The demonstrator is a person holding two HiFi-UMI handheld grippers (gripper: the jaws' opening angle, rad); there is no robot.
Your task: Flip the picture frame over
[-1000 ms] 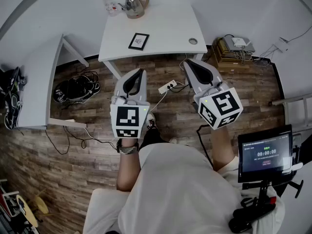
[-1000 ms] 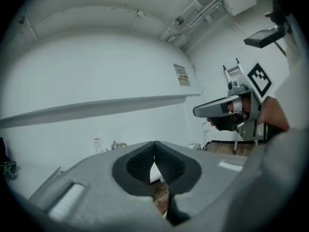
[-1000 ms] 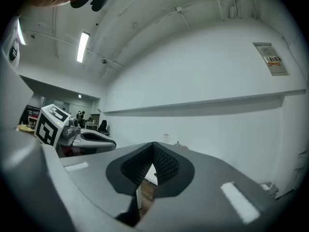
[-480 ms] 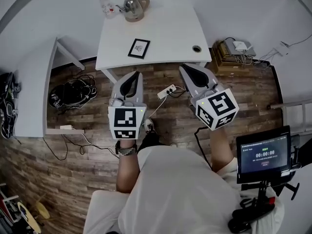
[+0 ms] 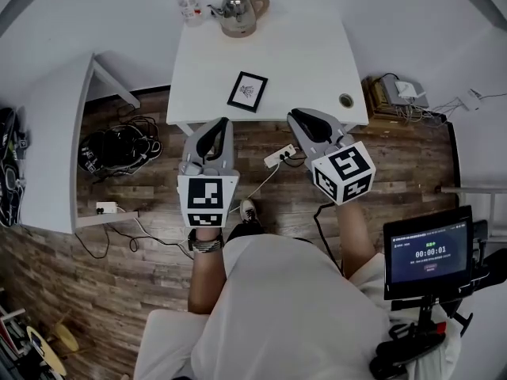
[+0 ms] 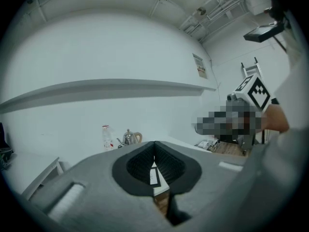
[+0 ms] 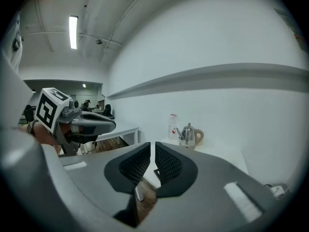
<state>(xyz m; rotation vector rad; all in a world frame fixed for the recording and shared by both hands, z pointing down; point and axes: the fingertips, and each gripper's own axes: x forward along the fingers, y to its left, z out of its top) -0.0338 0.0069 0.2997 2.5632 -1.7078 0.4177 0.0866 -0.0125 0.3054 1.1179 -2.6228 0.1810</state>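
Short of the table's front edge, over the wooden floor (image 5: 293, 204), both grippers hang side by side and point toward the table (image 5: 317, 54). Neither touches anything, which reads as an approach with the flip not yet begun. The left gripper (image 5: 219, 125) has its jaws pressed together at the tips and holds nothing. The right gripper (image 5: 296, 117) is opening its jaws; a narrow slit shows between the pads with nothing in it, likely in readiness for the frame's edge. Past them the picture frame (image 5: 248, 92) lies flat, picture side up, near the front edge and about midway along it. A cable hole (image 5: 346, 100) sits by the front right corner. At the back edge stand a kettle (image 5: 242, 12) and a bottle (image 5: 187, 5). The frame's underside is hidden and its print is too small to read. Each gripper view catches only a sliver of it past the jaws.
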